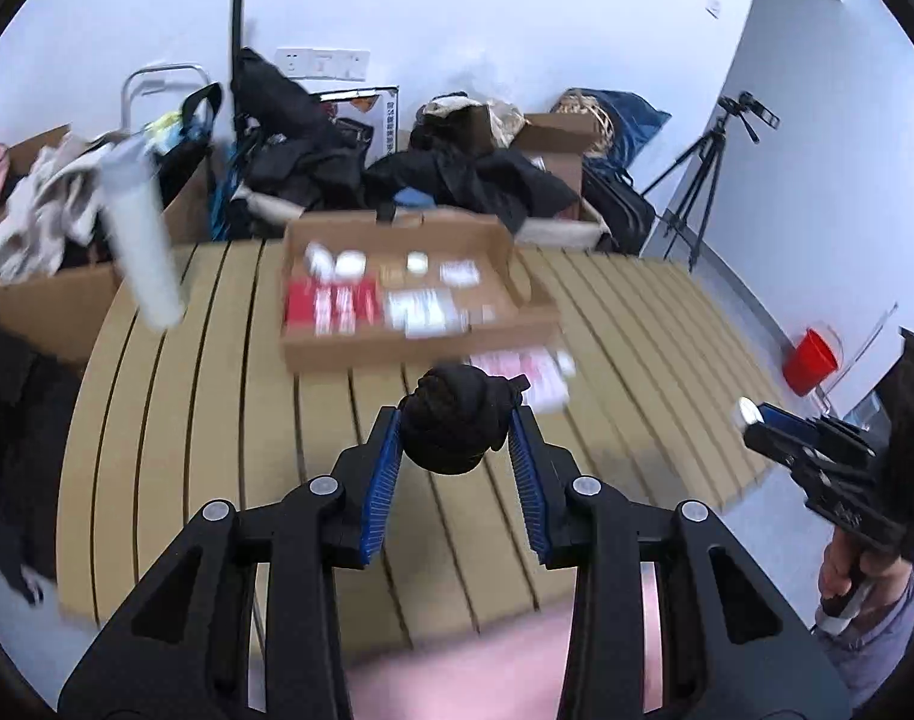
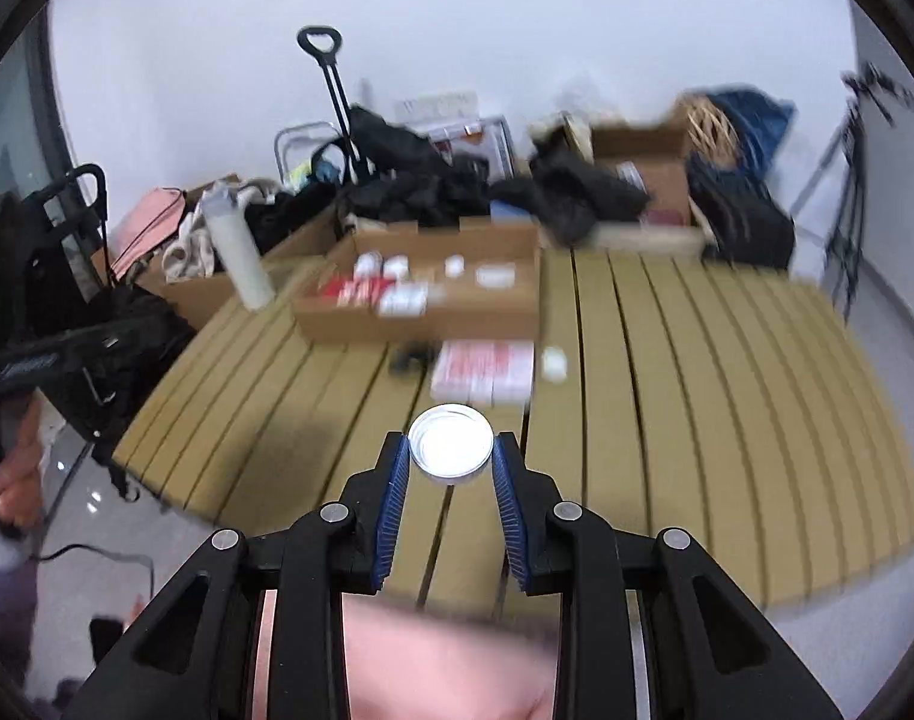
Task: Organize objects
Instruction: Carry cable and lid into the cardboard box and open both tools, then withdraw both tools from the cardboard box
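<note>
My left gripper [image 1: 457, 426] is shut on a black rolled cloth bundle [image 1: 457, 420] and holds it above the slatted table [image 1: 216, 420]. My right gripper [image 2: 450, 450] is shut on a small round white tin [image 2: 450, 443], also held above the table; it shows at the right in the left wrist view [image 1: 751, 411]. A shallow cardboard tray [image 1: 408, 348] at the table's far side holds red and white packets and small white jars. A red and white packet [image 2: 484, 372] and a small white jar [image 2: 554, 363] lie in front of the tray.
A white cylinder [image 1: 141, 246] stands at the table's far left. Cardboard boxes, black clothes and bags [image 1: 457, 174] are piled behind the table. A tripod [image 1: 703, 180] and a red cup [image 1: 811, 360] are on the right. A small black item [image 2: 408, 357] lies by the tray.
</note>
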Demonstrator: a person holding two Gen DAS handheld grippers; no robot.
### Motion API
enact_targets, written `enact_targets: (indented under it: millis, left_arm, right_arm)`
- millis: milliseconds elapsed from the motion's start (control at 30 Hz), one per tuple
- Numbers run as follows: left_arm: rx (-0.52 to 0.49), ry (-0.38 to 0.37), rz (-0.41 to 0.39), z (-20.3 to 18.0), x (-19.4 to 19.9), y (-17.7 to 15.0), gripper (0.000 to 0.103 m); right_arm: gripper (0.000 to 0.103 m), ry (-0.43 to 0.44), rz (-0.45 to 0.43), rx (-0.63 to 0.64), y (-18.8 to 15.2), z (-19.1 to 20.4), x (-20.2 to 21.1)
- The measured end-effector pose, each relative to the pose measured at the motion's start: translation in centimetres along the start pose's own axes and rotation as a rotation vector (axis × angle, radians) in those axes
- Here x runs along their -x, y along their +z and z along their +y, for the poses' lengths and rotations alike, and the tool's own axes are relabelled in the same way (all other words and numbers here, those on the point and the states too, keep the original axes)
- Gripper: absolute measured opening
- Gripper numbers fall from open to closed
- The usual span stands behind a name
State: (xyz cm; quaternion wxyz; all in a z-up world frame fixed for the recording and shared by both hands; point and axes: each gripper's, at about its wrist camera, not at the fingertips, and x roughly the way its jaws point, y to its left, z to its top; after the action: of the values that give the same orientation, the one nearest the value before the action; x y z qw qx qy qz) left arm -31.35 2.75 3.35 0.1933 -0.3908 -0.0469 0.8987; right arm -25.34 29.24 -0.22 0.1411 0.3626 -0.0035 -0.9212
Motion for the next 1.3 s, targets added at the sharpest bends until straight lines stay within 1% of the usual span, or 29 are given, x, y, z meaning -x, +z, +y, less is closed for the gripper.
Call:
enact_targets:
  millis: [33,67,100,133,167,233,267,300,333,367,400,467,500,567,600,633,667,700,733,767,800,900,967,1000,1033,1100,1133,1200,1300]
  left_arm:
    - [0.015,-0.006,0.010,0.4,-1.4,2.4,0.032]
    - [0.037,-0.012,0.031,1.1,-3.7,5.5,0.032]
    - [0.050,0.000,0.037,1.3,-5.1,7.1,0.032]
    - [0.068,0.025,0.039,1.8,-6.8,8.8,0.032]
    - [0.091,0.048,0.044,2.4,-9.1,10.7,0.032]
    - [0.133,0.039,0.084,3.5,-13.7,13.2,0.033]
    - [0.152,0.044,0.110,4.1,-16.4,14.2,0.033]
    - [0.174,0.050,0.132,4.7,-18.9,14.8,0.032]
    - [0.179,0.062,0.155,5.2,-21.5,15.3,0.033]
    - [0.189,0.094,0.176,5.7,-23.9,15.6,0.033]
    - [0.204,0.122,0.195,6.4,-26.7,15.7,0.032]
    - [0.210,0.169,0.229,7.1,-30.2,15.4,0.032]
    - [0.207,0.176,0.237,7.4,-31.6,15.2,0.033]
    - [0.187,0.187,0.258,7.7,-33.9,15.1,0.034]
    - [0.184,0.179,0.267,7.9,-34.7,15.1,0.039]
    - [0.190,0.164,0.271,8.1,-35.1,15.1,0.046]
    - [0.201,0.152,0.265,8.3,-35.1,15.0,0.052]
    - [0.213,0.146,0.253,8.5,-34.8,15.0,0.063]
    - [0.221,0.150,0.232,8.5,-34.4,15.3,0.064]
    - [0.225,0.155,0.205,8.6,-33.7,15.5,0.065]
    - [0.223,0.160,0.181,8.6,-32.6,15.7,0.067]
    - [0.222,0.184,0.169,8.5,-29.4,16.5,0.069]
    - [0.205,0.205,0.166,8.1,-26.5,17.1,0.077]
    - [0.182,0.219,0.166,7.7,-24.6,17.5,0.084]
    - [0.164,0.236,0.168,7.4,-23.3,17.8,0.087]
    - [0.114,0.297,0.167,6.4,-19.5,18.3,0.087]
    - [0.084,0.326,0.153,5.6,-17.1,18.5,0.087]
    - [0.043,0.355,0.126,4.6,-13.1,18.8,0.089]
    - [0.010,0.367,0.077,2.9,-6.7,18.8,0.100]
  right_arm:
    - [0.031,0.014,-0.012,0.019,2.3,-0.2,-0.9]
    - [0.031,0.033,-0.015,0.022,4.4,-0.5,-2.0]
    - [0.031,0.060,-0.008,0.016,7.3,-1.0,-3.9]
    - [0.031,0.072,0.004,0.012,9.2,-1.4,-5.6]
    - [0.031,0.061,0.018,0.009,11.1,-1.7,-7.5]
    - [0.031,0.015,0.060,0.031,15.0,-1.9,-12.3]
    - [0.031,0.017,0.075,0.043,16.5,-1.9,-14.6]
    - [0.031,0.016,0.107,0.050,18.2,-2.5,-18.0]
    - [0.031,0.003,0.143,0.043,18.9,-3.1,-20.6]
    - [0.031,-0.023,0.181,0.041,19.7,-3.7,-23.4]
    - [0.031,-0.059,0.235,0.042,20.1,-4.3,-27.2]
    - [0.032,-0.106,0.312,0.023,20.1,-5.5,-31.9]
    - [0.032,-0.117,0.347,0.017,19.9,-5.9,-34.0]
    - [0.032,-0.152,0.378,0.054,19.4,-6.4,-37.0]
    - [0.032,-0.173,0.380,0.062,19.2,-6.7,-38.0]
    - [0.034,-0.181,0.385,0.064,19.1,-7.0,-38.5]
    - [0.042,-0.178,0.390,0.061,19.0,-7.1,-38.9]
    - [0.058,-0.161,0.380,0.057,19.0,-7.2,-38.9]
    - [0.068,-0.112,0.361,0.040,19.2,-7.3,-38.6]
    - [0.083,-0.084,0.357,0.030,19.5,-7.4,-38.6]
    - [0.085,-0.059,0.353,0.023,19.7,-7.2,-38.2]
    - [0.085,-0.137,0.301,0.069,20.5,-5.9,-36.1]
    - [0.085,-0.117,0.287,0.054,21.2,-5.5,-33.7]
    - [0.085,-0.100,0.288,0.043,21.6,-5.3,-32.6]
    - [0.085,-0.087,0.285,0.033,22.0,-5.2,-31.0]
    - [0.085,-0.097,0.282,0.035,22.7,-5.1,-28.2]
    - [0.085,-0.109,0.283,0.042,23.0,-5.0,-26.4]
    - [0.085,-0.125,0.275,0.052,23.3,-5.0,-22.9]
    - [0.085,-0.119,0.245,0.060,23.9,-4.7,-17.2]
